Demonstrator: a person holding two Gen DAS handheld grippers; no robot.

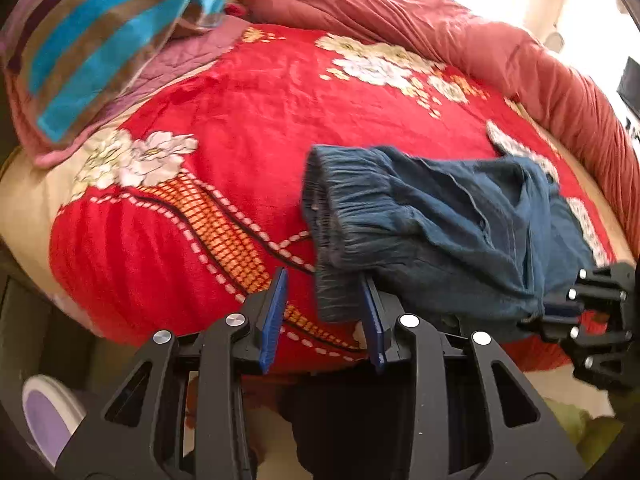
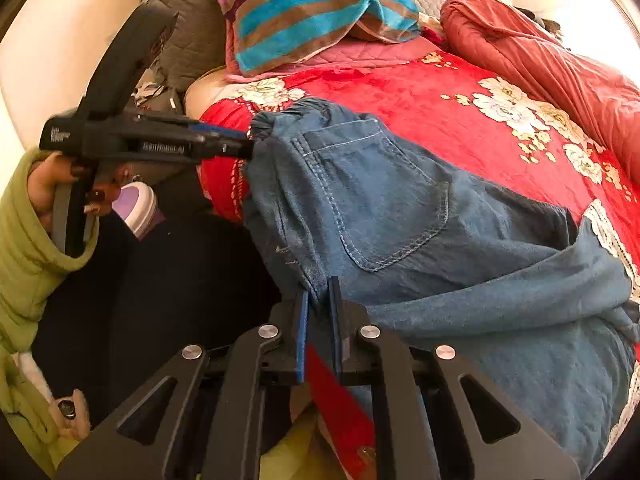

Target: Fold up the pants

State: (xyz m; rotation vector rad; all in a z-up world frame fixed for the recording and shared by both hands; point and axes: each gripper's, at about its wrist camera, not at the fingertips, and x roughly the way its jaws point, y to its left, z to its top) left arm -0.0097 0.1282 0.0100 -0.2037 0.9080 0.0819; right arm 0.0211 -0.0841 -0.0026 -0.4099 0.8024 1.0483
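Blue denim pants (image 2: 400,216) draped over red floral plush blanket (image 2: 420,92), waistband toward 9 o'clock. Right gripper (image 2: 319,320) pinched on fabric edge. Left gripper (image 2: 246,142) at waistband corner, grip uncertain: cannot tell. Risk: waistband slipping free, fold skewing.

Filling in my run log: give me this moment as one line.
task: fold pants | right gripper: shut on blue denim pants | left gripper: fingers apart around waistband | surface: red floral blanket

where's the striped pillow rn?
Striped blue-brown pillow: top centre in the right wrist view, at the bed's head, behind the blue denim pants, left of the rust-red quilt.
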